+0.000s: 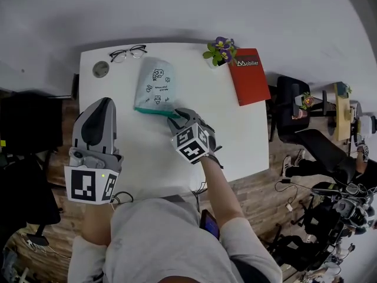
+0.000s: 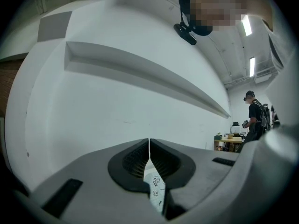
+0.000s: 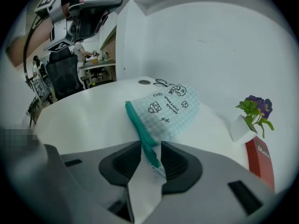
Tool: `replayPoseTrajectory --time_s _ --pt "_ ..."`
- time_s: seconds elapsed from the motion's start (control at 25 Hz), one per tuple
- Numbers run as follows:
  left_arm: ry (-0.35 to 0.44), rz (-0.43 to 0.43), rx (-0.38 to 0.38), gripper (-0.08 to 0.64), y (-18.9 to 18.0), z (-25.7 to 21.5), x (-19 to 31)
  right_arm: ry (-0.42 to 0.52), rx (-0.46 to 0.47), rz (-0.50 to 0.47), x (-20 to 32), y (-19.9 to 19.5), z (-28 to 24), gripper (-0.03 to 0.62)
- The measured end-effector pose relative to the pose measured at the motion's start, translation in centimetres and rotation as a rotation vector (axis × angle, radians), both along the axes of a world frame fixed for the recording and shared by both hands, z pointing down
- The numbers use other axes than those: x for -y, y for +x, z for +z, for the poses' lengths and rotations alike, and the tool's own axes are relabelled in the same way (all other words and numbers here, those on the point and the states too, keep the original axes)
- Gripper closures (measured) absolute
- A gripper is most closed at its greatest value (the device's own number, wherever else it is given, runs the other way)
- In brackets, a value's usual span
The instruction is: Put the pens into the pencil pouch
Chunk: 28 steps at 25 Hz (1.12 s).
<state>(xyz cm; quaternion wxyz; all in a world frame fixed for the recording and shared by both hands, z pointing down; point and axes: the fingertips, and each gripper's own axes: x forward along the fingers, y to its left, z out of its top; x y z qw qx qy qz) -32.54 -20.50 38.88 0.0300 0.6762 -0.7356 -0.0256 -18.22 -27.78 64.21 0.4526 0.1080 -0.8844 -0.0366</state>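
— Where is the pencil pouch (image 1: 154, 86), and how will it take a grip?

— It lies flat near the middle of the white table (image 1: 241, 140), with its mouth toward you. It looks like soft, light checked cloth, so expect it to sag and fold instead of keeping a shape. Its teal zip edge (image 3: 140, 127) is likely the firmest part. Take hold there.

— What have I got on it?

— Your right gripper (image 1: 174, 118) is pinching that teal edge at the near corner. Your left gripper (image 1: 103, 102) is pressed together on nothing, held up to the left, apart from the pouch.

— And the pens?

— None show in any view. Farther back you have only glasses (image 1: 128, 53), a potted plant (image 1: 220, 50) and a red booklet (image 1: 249, 75).
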Motion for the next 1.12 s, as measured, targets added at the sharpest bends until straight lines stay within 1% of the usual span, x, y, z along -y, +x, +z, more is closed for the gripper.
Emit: replayPoseTrajectory --time_s 0.08,0.2,0.32,0.48,0.6,0.8,1.12 --pt "-0.007 -0.005 -0.001 0.531 -0.3 0.2 0.1 -0.001 -0.017 -0.014 0.0 -0.2 0.6 0.449" --pt "-0.013 -0.009 -0.003 0.531 -0.7 0.6 0.3 -0.011 -0.014 -0.027 -0.1 -0.2 0.8 0.457" --pt "-0.012 -0.009 -0.004 0.531 -0.7 0.7 0.4 -0.010 0.011 -0.021 -0.3 -0.5 0.6 0.520" --pt "-0.011 0.002 0.006 0.531 -0.4 0.5 0.6 -0.005 0.058 -0.013 -0.7 -1.2 -0.7 0.528" --pt "-0.009 0.003 0.008 0.531 -0.3 0.3 0.5 0.004 0.121 0.000 -0.9 -1.8 -2.5 0.529" --pt "0.008 0.010 0.014 0.531 0.3 -0.4 0.1 0.005 0.255 0.046 -1.2 -2.3 -6.7 0.535" --pt "0.039 0.043 0.037 0.531 2.1 -2.2 -0.8 -0.003 0.469 0.147 -1.6 -1.4 -14.4 0.540"
